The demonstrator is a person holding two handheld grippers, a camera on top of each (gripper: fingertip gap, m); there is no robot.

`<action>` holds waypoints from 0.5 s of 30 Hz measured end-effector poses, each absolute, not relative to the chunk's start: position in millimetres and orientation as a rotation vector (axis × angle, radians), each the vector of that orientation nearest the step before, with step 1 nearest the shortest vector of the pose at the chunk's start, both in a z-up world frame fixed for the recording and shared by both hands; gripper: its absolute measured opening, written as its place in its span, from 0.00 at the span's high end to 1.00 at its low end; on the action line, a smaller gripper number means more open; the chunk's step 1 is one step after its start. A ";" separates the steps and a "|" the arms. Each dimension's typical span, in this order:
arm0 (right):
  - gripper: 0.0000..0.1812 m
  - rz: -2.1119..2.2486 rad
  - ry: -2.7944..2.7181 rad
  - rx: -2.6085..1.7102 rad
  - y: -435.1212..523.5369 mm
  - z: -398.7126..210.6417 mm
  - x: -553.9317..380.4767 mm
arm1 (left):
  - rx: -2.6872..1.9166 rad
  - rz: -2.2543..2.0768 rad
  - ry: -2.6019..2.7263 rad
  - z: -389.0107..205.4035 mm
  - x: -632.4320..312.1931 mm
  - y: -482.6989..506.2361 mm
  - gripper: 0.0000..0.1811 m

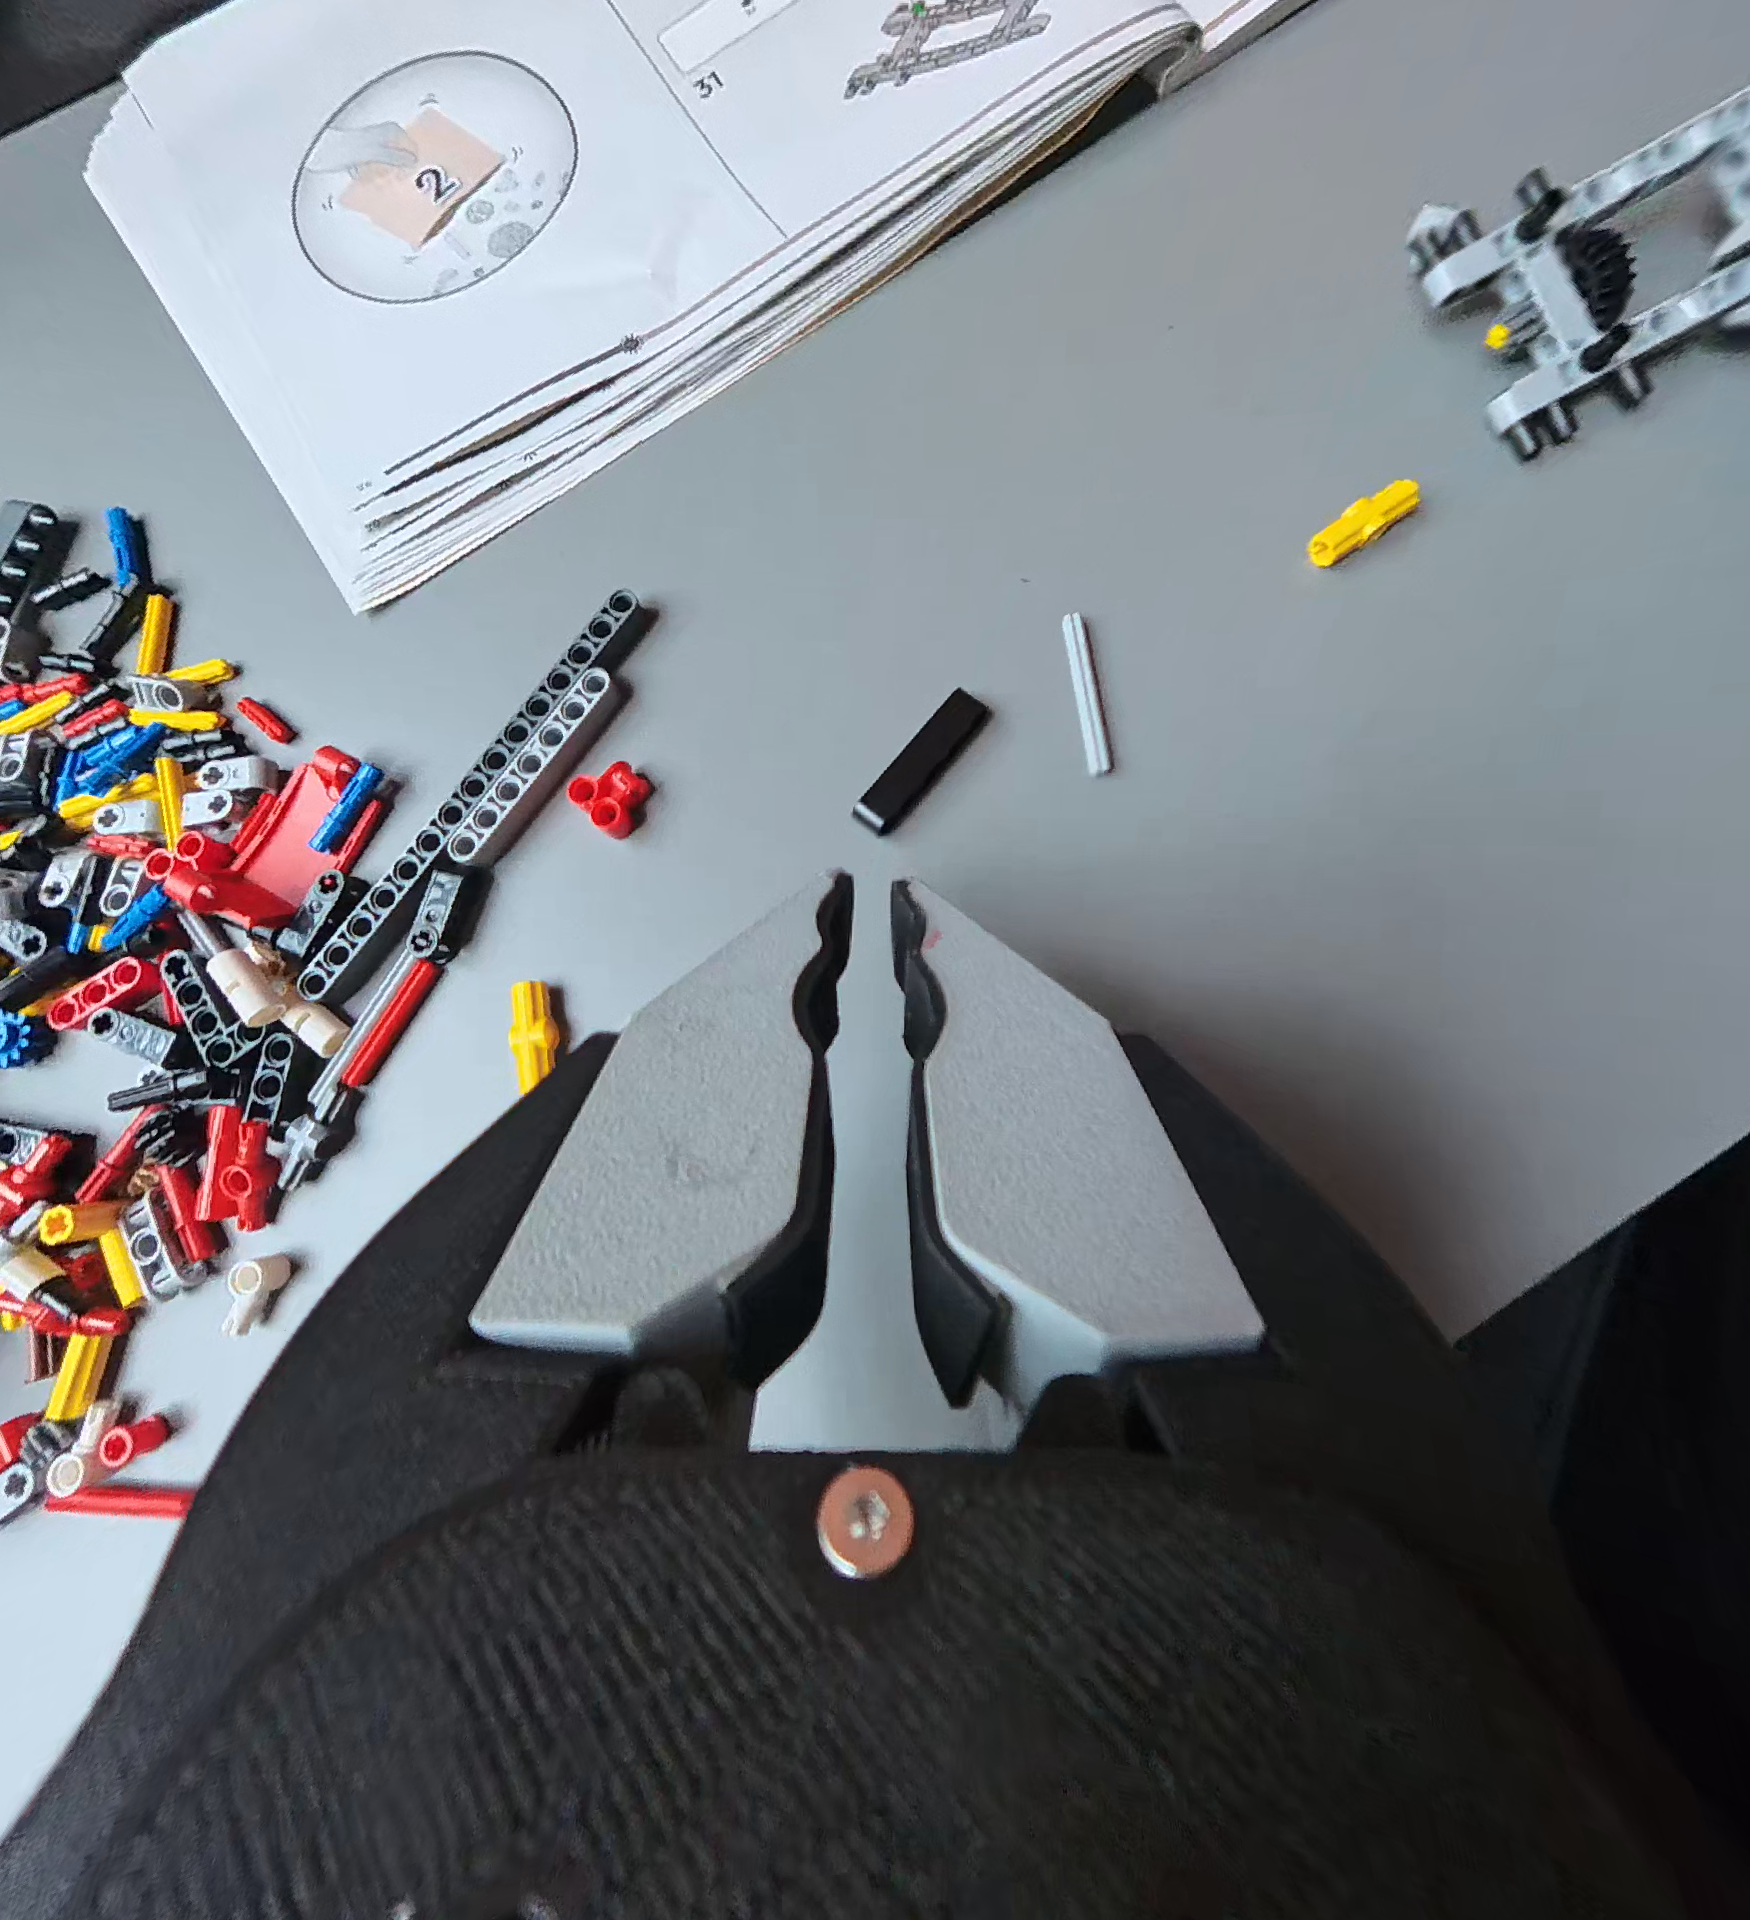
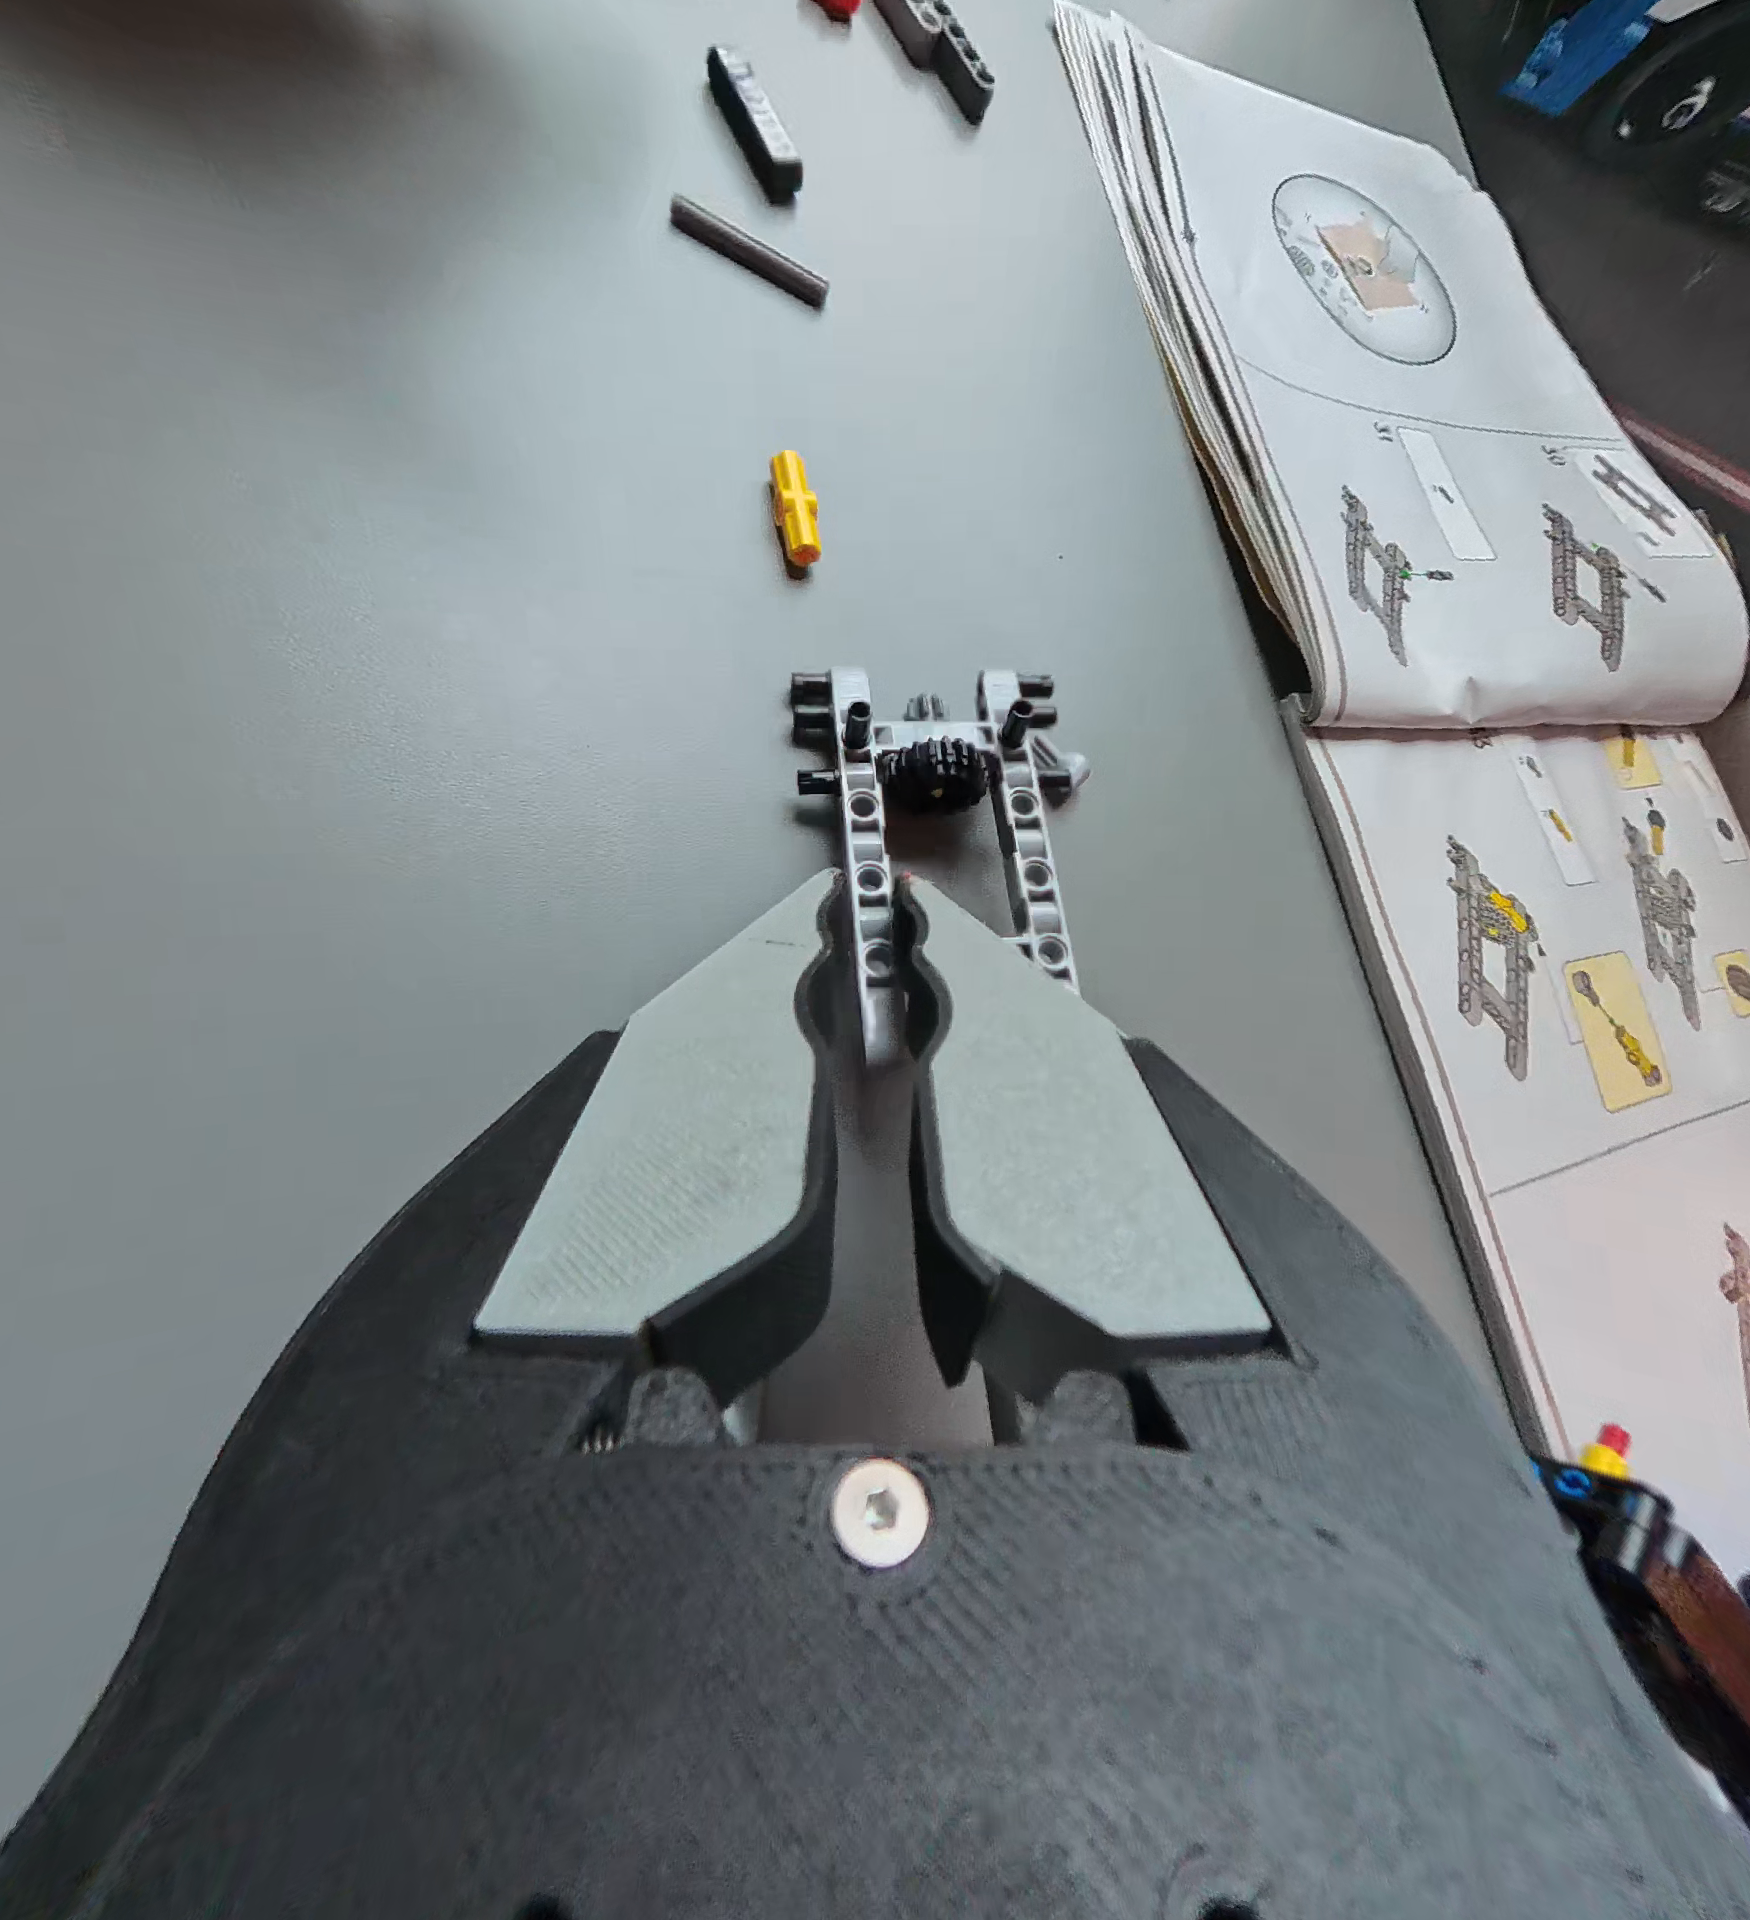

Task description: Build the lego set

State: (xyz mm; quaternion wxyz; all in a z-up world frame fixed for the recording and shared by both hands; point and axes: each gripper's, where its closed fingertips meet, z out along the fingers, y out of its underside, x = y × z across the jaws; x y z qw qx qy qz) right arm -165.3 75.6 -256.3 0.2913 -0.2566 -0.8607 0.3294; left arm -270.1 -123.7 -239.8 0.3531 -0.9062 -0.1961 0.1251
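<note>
My right gripper is shut on one grey beam of the partly built grey frame, which carries a black gear. The frame also shows at the far right of the left wrist view. My left gripper is nearly shut and empty, just short of a black tile. A light grey axle and a yellow connector lie beyond it. In the right wrist view the yellow connector, the axle and the black tile lie ahead of the frame.
A pile of loose mixed parts covers the left of the grey table. Two long beams, a small red piece and a second yellow connector lie near it. The open instruction booklet lies at the back. The black tile lies some 4 centimeters from my left tips, 20 centimeters from my right tips. Between my left fingertips and the light grey axle there is roughly 7 centimeters. To reach the yellow connector in a straight line is about 9 centimeters for my right fingers, about 15 centimeters for my left. It turns up in the left wrist view as well.
</note>
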 end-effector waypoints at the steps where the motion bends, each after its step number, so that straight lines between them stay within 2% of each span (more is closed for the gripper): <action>1: 0.98 0.886 -2.277 -0.685 77.1 -251.6 -162.9 | -2.345 0.324 -0.514 -240.5 -269.9 -126.1 0.97; 9: 0.97 0.970 -2.230 -0.962 110.0 -254.7 -156.4 | -2.337 0.325 -0.559 -244.8 -269.3 -142.8 0.97; 15: 0.95 0.914 -2.240 -0.952 111.7 -260.1 -161.0 | -2.320 0.324 -0.586 -246.2 -265.4 -152.7 0.97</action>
